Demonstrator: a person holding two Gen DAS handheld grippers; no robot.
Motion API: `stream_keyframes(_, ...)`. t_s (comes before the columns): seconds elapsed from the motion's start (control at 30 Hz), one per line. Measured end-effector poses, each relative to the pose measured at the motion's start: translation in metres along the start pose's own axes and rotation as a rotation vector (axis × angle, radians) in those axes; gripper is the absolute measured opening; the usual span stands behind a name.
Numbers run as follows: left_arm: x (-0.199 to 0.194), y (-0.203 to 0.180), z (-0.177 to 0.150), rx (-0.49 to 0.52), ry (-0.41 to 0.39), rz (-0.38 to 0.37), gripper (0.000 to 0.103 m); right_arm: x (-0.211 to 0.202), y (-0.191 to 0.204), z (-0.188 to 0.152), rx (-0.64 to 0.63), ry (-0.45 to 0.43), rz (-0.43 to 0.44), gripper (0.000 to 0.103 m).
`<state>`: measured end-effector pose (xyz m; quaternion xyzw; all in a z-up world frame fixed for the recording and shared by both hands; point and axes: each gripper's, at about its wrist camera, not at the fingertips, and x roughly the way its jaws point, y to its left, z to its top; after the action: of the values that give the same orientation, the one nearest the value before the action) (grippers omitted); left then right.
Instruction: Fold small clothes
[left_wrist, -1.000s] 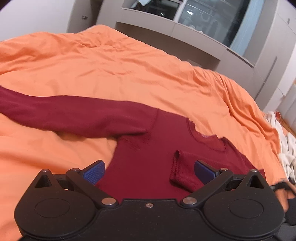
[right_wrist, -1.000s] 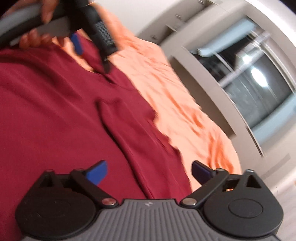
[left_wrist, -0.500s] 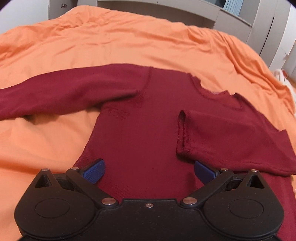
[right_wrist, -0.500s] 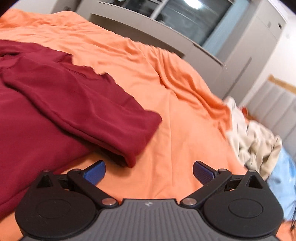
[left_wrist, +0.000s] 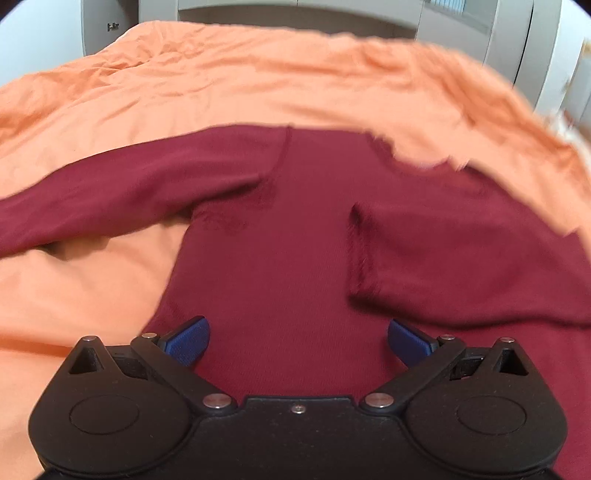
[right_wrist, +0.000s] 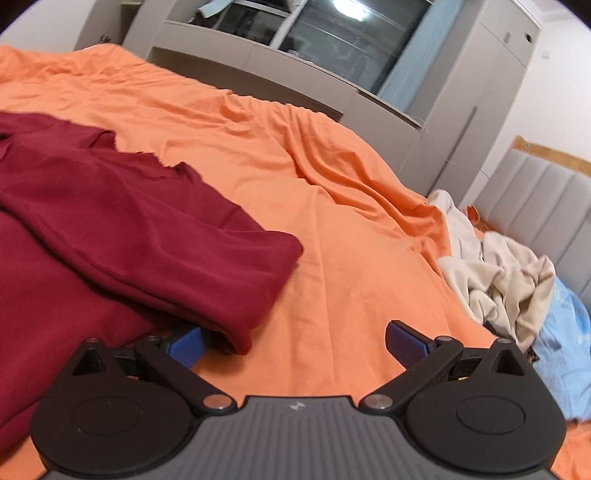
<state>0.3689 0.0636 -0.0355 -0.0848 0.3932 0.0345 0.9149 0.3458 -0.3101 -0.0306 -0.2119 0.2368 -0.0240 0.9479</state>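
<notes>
Looking past your left gripper (left_wrist: 297, 341), spread and empty over the sweater (left_wrist: 273, 266) on the bedspread (left_wrist: 258, 85), you see its unfolded sleeve (left_wrist: 122, 192) stretching left; your right gripper (right_wrist: 295, 341), also spread, sits farther off.

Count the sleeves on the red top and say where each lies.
2: one sleeve stretched out left over the orange cover; the other folded across the top's chest.

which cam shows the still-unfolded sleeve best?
Left wrist. The outstretched sleeve lies across the orange bedspread there, running past the frame's left edge. Right wrist shows only the folded-in sleeve.
</notes>
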Motion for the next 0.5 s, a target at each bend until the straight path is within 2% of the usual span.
stream_keyframes(0.1, 0.000, 0.006, 0.002, -0.066, -0.022, -0.046, 0.103, 0.005, -0.011, -0.001, 0.073, 0.028, -0.016, 0.103)
stream_keyframes(0.2, 0.009, 0.005, 0.004, -0.074, 0.006, -0.035, 0.102, 0.012, -0.021, -0.004, 0.132, 0.081, -0.011, 0.103)
stream_keyframes(0.4, 0.024, -0.020, 0.004, 0.069, 0.081, 0.076, 0.103, 0.018, -0.018, -0.007, 0.125, 0.129, -0.027, 0.103)
stream_keyframes(0.5, 0.026, -0.021, 0.005, 0.073, 0.084, 0.080, 0.103, 0.019, -0.013, -0.008, 0.096, 0.147, -0.022, 0.103)
